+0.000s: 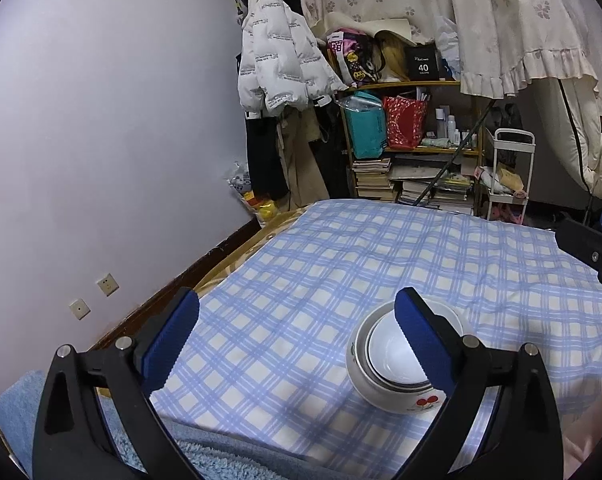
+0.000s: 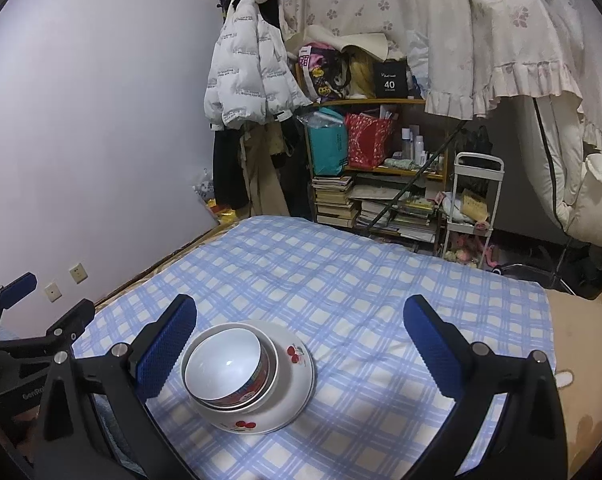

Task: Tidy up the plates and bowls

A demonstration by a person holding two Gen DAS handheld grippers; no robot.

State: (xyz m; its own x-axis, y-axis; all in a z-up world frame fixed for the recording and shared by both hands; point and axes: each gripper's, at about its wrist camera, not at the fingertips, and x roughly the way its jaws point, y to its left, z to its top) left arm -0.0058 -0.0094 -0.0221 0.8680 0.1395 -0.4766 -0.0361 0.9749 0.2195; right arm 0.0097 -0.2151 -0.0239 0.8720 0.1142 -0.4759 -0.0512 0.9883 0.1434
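Observation:
A stack of white dishes [image 2: 247,376] rests on the blue checked cloth [image 2: 341,280]: a small bowl [image 2: 225,364] nested in a second bowl, both on a wide cherry-printed plate [image 2: 297,360]. In the left wrist view the same stack [image 1: 397,364] sits low and right, partly hidden behind the right-hand finger. My left gripper [image 1: 297,312] is open, nothing between its blue pads. My right gripper [image 2: 301,316] is open too, above and behind the stack without touching it. The left gripper [image 2: 33,320] also shows at the left edge of the right wrist view.
The checked cloth covers a bed against a pale wall [image 1: 101,140]. A blue fleece blanket [image 1: 205,456] lies at the near edge. Beyond the bed stand a cluttered bookshelf [image 2: 377,184], a hanging white jacket [image 2: 245,76] and a small white cart [image 2: 473,208].

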